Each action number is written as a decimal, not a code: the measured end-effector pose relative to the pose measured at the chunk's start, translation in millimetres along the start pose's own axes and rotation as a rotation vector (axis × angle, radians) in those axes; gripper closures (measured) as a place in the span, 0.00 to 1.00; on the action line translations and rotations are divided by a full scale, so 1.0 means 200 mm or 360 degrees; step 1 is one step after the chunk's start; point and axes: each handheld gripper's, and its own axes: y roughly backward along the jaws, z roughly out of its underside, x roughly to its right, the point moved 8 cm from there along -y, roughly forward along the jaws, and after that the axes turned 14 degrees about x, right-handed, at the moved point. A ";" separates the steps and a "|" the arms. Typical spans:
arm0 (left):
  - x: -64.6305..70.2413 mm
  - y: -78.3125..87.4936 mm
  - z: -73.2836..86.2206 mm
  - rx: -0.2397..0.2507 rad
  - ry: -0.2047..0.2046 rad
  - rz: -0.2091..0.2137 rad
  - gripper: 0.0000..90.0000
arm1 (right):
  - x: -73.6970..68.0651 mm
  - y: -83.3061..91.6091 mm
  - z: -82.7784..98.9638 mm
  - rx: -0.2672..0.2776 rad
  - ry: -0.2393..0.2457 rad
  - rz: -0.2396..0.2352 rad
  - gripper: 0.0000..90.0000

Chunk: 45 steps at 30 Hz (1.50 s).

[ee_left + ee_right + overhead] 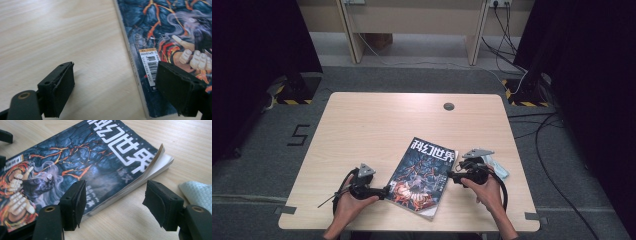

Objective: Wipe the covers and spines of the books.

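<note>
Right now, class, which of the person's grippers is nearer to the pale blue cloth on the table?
Right. The right gripper sits just beside the cloth, at the magazine's page edge. The left gripper is across the magazine, at its spine.

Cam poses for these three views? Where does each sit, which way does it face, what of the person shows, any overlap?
High view: above the person's side, looking forward and down on the table; both forearms, left gripper and right gripper flank the magazine.
Left gripper view: on the left gripper, facing the magazine's spine edge; open jaws.
Right gripper view: on the right gripper, facing the page edge; open jaws, light blue cloth.
Shared: all three show the magazine and table.
</note>
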 end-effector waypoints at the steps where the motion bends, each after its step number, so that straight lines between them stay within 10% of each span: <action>1: -0.02 -0.01 -0.01 -0.0004 0.0000 -0.0012 0.17 | 0.00 0.00 0.00 -0.0001 -0.0011 0.0004 0.37; 10: -0.17 -0.06 -0.06 0.0051 0.0105 -0.0127 0.19 | 0.06 -0.04 -0.03 0.0058 -0.0082 0.0049 0.31; 21: -0.05 0.09 -0.08 0.0140 0.0211 -0.0011 0.26 | 0.14 -0.13 -0.12 0.0138 -0.0129 0.0100 0.27; 30: 0.14 0.12 0.03 0.0049 0.0181 0.0113 0.26 | 0.15 -0.24 -0.12 0.0039 -0.0108 0.0122 0.28; 45: 0.10 0.04 0.00 0.0045 0.0280 0.0127 0.26 | 0.10 -0.27 -0.02 -0.0200 0.0029 0.0077 0.29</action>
